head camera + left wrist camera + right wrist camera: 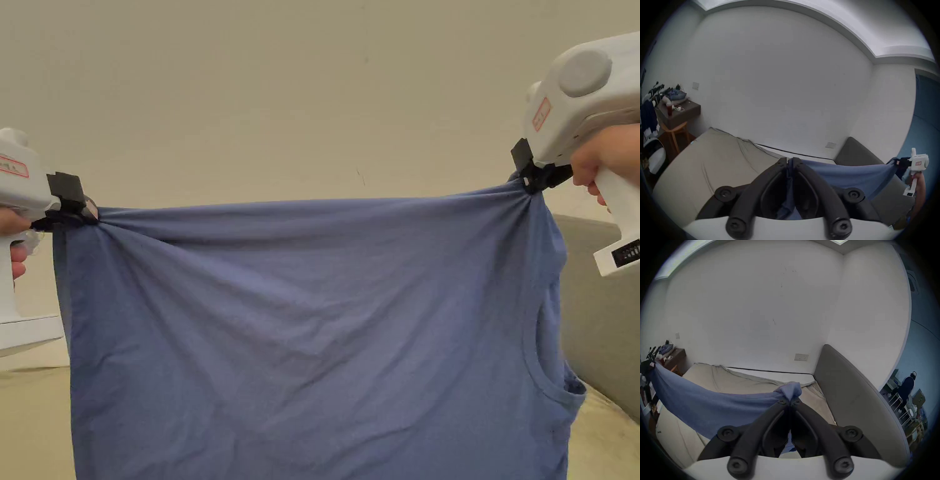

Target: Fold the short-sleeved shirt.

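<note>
1. Shirt (300,325), blue, short-sleeved, hangs in the air between the two grippers, stretched sideways; neckline hangs below the right fingers, far edge below the left. Bed (705,165) lies beneath and beyond it.
2. Left gripper (84,215): jaws closed, pinching a bunched bit of the top edge; cloth runs between the fingers in its own view.
3. Right gripper (531,181): jaws closed on cloth too, a small tuft poking out past the fingertips (795,400).
4. Step in hand, as I judge: holding the shirt spread before laying it flat for folding.
5. To do it well: keep both pinches firm and level, top edge taut between the fingers; lower the hanging end onto the bed first, then draw back so the cloth lands smooth.
6. Risk: slack between the grippers would let creases settle.
</note>
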